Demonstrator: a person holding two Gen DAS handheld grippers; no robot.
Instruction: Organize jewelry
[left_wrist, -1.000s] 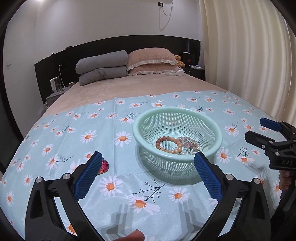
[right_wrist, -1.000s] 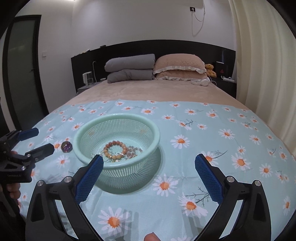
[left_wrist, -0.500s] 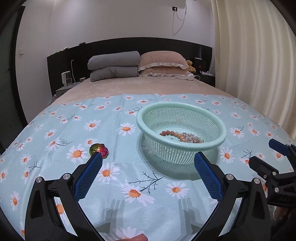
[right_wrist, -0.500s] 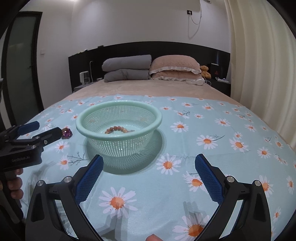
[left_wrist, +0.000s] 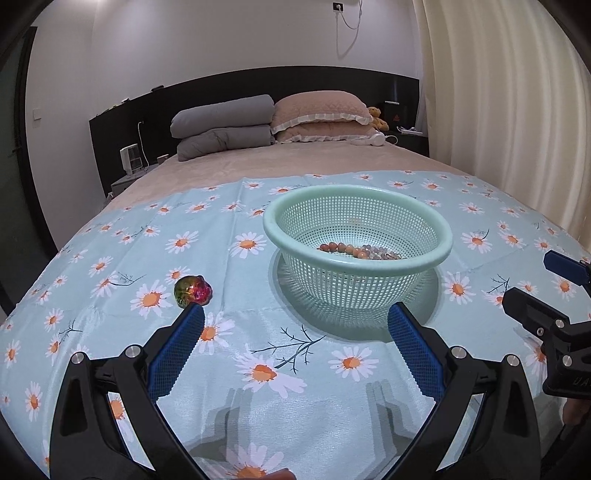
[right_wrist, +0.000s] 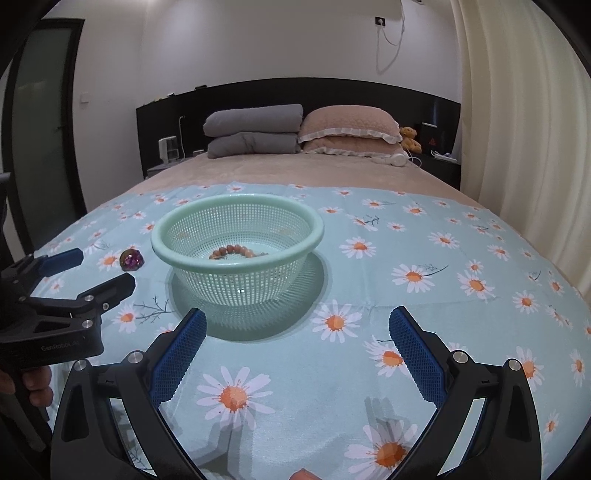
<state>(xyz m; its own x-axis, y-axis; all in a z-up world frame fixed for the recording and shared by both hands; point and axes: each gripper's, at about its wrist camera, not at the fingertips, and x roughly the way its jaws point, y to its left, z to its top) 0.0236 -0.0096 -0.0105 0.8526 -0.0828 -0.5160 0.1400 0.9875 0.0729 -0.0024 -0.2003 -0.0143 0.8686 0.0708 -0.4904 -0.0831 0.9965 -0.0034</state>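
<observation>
Now we judge the step in hand to be picking up the last loose piece, an iridescent bead (left_wrist: 193, 291) lying on the daisy cloth (left_wrist: 295, 369), well left of the basket (left_wrist: 357, 206). In the basket, 2 bracelets already lie on the mesh floor: a brown one (left_wrist: 343, 248) and a paler one (left_wrist: 380, 253) (partly hidden by the near rim).

Our left gripper (left_wrist: 295, 325) hangs low over the cloth with its jaws wide apart and nothing between them; its left finger tip sits just in front of the bead. Our right gripper (right_wrist: 295, 325) is likewise spread wide and empty, facing the basket from the near side.

To do this well, we would shift the left gripper leftward until the bead sits midway between both pads, then lower until the tips nearly touch the cloth before closing. The bead looks round and glossy, so it may roll or squirt out if caught off centre; a slow, level squeeze is safest. We should avoid pinching the cloth, which is soft and would drag the basket.
</observation>
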